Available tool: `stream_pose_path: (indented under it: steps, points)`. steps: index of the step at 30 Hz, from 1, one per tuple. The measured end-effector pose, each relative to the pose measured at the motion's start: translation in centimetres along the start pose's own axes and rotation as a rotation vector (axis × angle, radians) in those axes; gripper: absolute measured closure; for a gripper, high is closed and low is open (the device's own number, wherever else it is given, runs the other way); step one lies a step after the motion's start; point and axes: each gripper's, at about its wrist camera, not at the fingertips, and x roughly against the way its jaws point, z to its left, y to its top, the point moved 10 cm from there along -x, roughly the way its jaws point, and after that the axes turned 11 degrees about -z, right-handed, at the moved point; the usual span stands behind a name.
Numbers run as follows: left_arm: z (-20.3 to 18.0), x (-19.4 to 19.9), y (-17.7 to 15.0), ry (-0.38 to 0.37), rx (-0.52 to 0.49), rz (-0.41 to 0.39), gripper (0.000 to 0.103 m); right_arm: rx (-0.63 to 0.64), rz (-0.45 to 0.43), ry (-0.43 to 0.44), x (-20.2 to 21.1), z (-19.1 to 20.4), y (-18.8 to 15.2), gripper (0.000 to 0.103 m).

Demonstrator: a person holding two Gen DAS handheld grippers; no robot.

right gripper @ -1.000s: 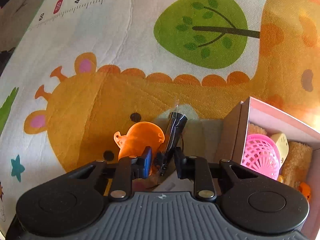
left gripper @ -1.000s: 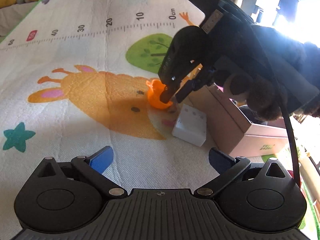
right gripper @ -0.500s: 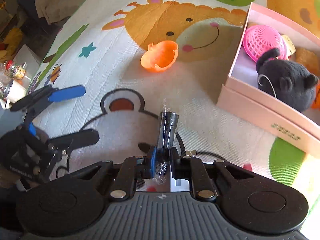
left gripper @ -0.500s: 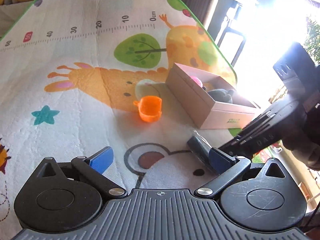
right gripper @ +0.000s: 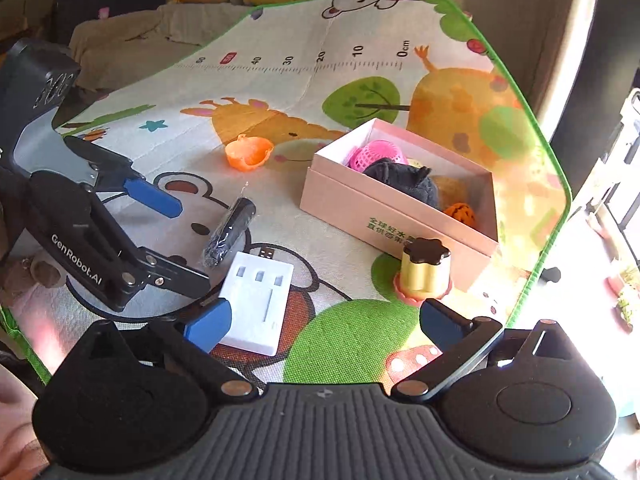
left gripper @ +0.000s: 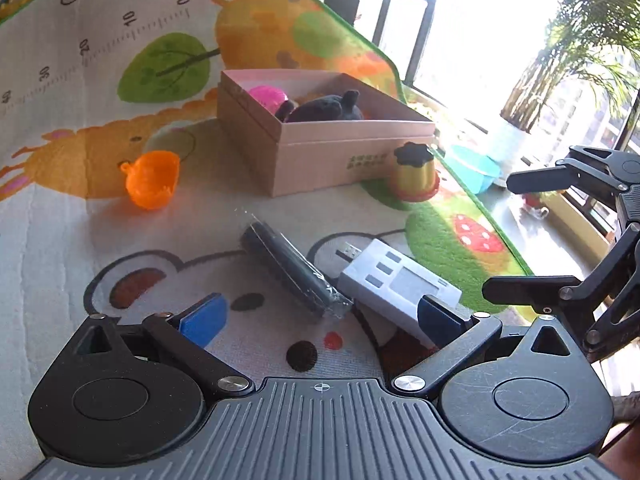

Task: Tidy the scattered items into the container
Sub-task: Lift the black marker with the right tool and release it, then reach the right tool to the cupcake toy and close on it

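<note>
On the mat (right gripper: 360, 272) | box (right gripper: 384, 212) part full | cup (right gripper: 248, 154), tube (right gripper: 230, 232), white gadget (right gripper: 256, 300), gold jar (right gripper: 426, 272) left | left claw (left gripper: 320, 314), right claw (right gripper: 324, 318) both released, empty

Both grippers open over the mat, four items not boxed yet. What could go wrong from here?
1. The wrapped black tube lies close beside the white USB device; the left gripper may catch both.
2. The orange cup lies tipped on its side and may roll if nudged.
3. The plush toy rises near the pink box rim; added items may sit proud.
</note>
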Motion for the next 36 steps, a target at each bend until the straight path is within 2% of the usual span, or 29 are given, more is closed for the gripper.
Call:
stream_pose_path:
  steps: [5, 9, 12, 15, 19, 21, 23, 26, 27, 32, 36]
  points:
    - [-2.1, -0.2, -0.3, -0.017, -0.038, 0.019, 0.000, -0.137, -0.018, -0.106, -0.9, -3.8, -1.4, 0.002]
    - [-4.6, -0.7, -0.9, -0.040, -0.137, 0.028, 0.000, -0.254, -0.029, -0.167, -1.8, -6.0, -2.2, 0.002]
    - [-4.5, -1.6, -1.3, 0.019, -0.198, 0.041, 0.000, -0.374, -0.031, -0.144, -2.2, -6.3, -3.3, 0.000]
    - [-3.1, -1.9, -1.0, 0.074, -0.180, 0.046, 0.000, -0.452, 0.007, -0.086, -2.8, -5.2, -4.8, 0.000]
    - [0.9, -1.4, -0.1, 0.290, -0.218, 0.031, 0.000, -0.466, 0.038, -0.061, -3.2, -3.8, -6.5, 0.000]
    - [2.6, -0.9, 0.3, 0.362, -0.207, 0.029, 0.000, -0.438, 0.030, -0.074, -3.1, -3.3, -6.8, 0.000]
    - [3.2, -0.2, 0.7, 0.359, -0.163, 0.017, 0.000, -0.436, 0.039, -0.069, -3.3, -3.0, -7.2, 0.000]
    - [2.1, 0.3, 1.2, 0.270, -0.124, -0.006, 0.000, -0.483, 0.039, -0.047, -3.7, -3.1, -7.7, 0.000]
    - [1.8, 0.2, 1.3, 0.265, -0.130, -0.008, 0.000, -0.504, 0.039, -0.041, -3.7, -3.3, -7.9, 0.000]
    - [3.8, -1.0, 1.1, 0.421, -0.232, 0.020, 0.000, -0.540, 0.013, -0.052, -3.3, -3.3, -8.5, 0.000]
    - [7.9, 0.2, 2.0, 0.620, -0.289, 0.010, 0.000, -0.537, 0.018, -0.064, -3.2, -3.2, -8.4, 0.000]
